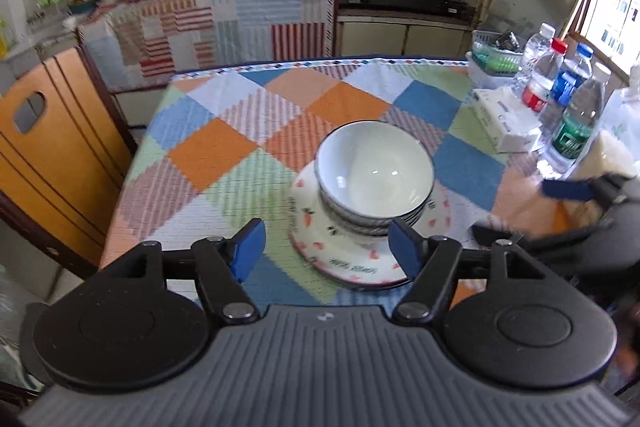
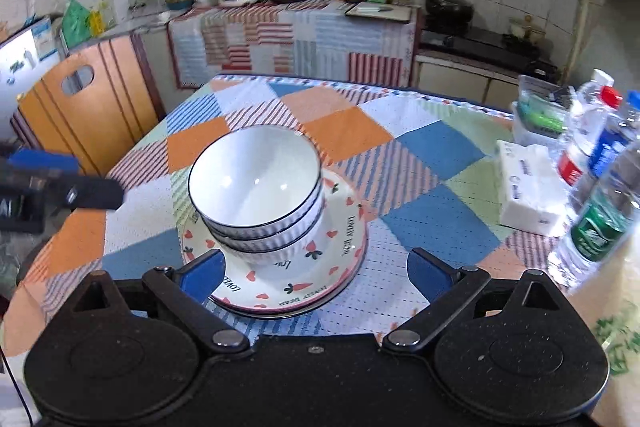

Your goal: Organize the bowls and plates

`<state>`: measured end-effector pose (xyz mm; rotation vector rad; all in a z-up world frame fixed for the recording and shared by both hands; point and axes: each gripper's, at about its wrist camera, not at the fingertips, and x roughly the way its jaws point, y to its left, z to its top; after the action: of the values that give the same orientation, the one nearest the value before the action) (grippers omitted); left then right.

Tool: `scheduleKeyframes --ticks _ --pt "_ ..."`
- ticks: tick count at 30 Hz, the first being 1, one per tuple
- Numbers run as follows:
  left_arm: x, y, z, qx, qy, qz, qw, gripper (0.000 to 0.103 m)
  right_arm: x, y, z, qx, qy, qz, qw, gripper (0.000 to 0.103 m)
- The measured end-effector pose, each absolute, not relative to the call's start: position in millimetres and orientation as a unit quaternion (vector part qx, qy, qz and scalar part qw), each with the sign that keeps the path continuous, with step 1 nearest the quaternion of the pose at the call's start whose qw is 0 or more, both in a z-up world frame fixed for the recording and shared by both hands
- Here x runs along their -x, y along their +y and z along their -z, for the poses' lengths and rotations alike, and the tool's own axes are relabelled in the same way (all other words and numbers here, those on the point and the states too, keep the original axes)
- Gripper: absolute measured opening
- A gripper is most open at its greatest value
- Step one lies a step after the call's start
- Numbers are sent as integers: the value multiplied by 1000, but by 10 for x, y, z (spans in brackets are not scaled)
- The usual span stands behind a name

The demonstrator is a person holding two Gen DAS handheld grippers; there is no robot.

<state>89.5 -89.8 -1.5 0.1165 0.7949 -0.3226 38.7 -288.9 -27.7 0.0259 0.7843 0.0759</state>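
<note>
A stack of white bowls with dark rims sits on a stack of white plates printed with carrots and hearts on the checked tablecloth. My left gripper is open and empty, just in front of the plates' near edge. My right gripper is open and empty, its jaws wide on either side of the plates' near rim. The right gripper also shows blurred in the left wrist view. The left gripper shows blurred in the right wrist view.
Several water bottles, a tissue pack and a plastic basket stand at the table's right. A wooden chair back is at the left. The kitchen counter with appliances lies beyond.
</note>
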Motion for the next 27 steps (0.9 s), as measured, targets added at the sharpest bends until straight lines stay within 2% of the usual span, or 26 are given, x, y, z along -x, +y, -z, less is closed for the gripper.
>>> scheduleKeyframes --ticks 3,7,11,17,27 --pt "-771 -808 -31 -57 381 149 911 72 -305 -2955 198 -38 388 -5 921 99" --pt "-623 -744 -84 -52 371 154 914 85 -142 -2973 120 -60 394 14 917 99" --pt "-528 -722 -79 -54 377 137 914 90 61 -2877 3 -37 385 30 922 99" --pt "-398 -629 -29 -51 377 124 917 90 325 -2764 -164 -43 376 66 923 100" --pt "-299 -629 37 -56 364 111 923 90 511 -2572 -111 -14 373 79 924 99"
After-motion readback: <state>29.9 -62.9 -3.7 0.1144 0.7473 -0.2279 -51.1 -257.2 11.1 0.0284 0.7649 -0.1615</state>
